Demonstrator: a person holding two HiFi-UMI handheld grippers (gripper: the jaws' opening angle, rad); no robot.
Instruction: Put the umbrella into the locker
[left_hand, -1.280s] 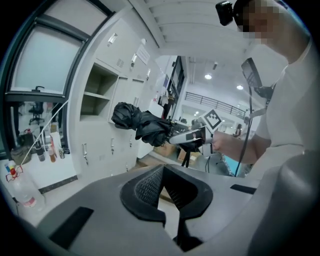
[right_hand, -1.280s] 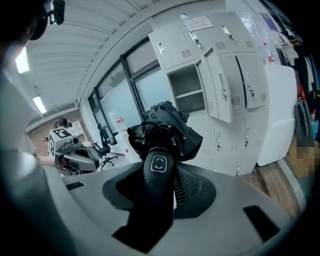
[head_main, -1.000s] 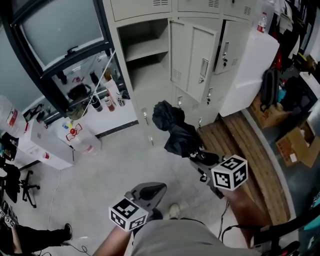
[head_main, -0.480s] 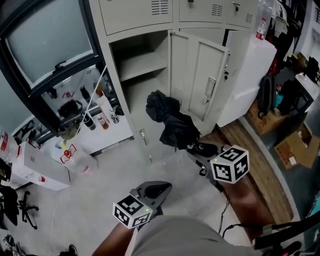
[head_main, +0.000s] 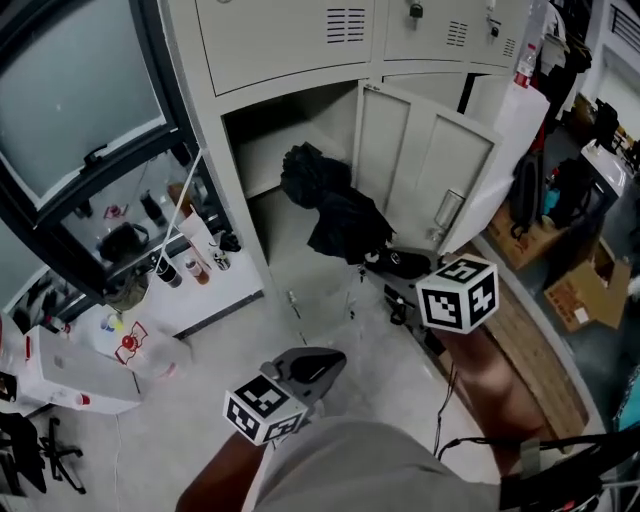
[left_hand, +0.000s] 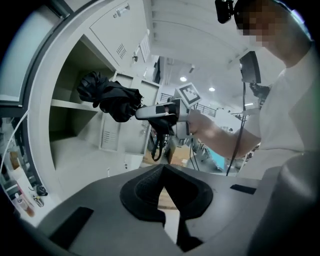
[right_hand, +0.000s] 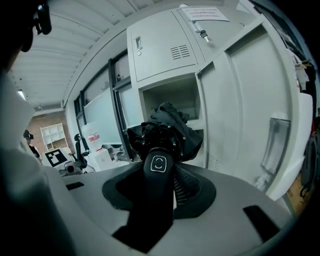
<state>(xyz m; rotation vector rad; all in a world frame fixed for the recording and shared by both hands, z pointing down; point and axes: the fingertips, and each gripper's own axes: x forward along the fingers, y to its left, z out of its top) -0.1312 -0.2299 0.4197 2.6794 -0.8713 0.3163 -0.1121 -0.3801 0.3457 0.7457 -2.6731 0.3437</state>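
A folded black umbrella (head_main: 330, 205) hangs in the air in front of the open locker compartment (head_main: 262, 165), its canopy level with the shelf. My right gripper (head_main: 395, 265) is shut on the umbrella's black handle (right_hand: 158, 170), and the bunched canopy (right_hand: 167, 127) fills the view past the jaws. The locker door (head_main: 430, 170) stands open to the right of the umbrella. My left gripper (head_main: 305, 368) hangs lower and nearer to me, shut with nothing in it. From the left gripper view (left_hand: 162, 172) the umbrella (left_hand: 107, 95) and the right gripper (left_hand: 150, 112) show ahead.
Bottles (head_main: 190, 265) stand on a low white ledge left of the locker, below a black-framed window (head_main: 150, 60). A white box (head_main: 60, 370) and a plastic bag (head_main: 140, 350) lie at the lower left. A wooden pallet (head_main: 530, 350), cardboard boxes (head_main: 570, 295) and a backpack (head_main: 525, 195) are on the right.
Both grippers have moved forward towards the locker. The umbrella has risen from floor level by the lower doors to the mouth of the open compartment.
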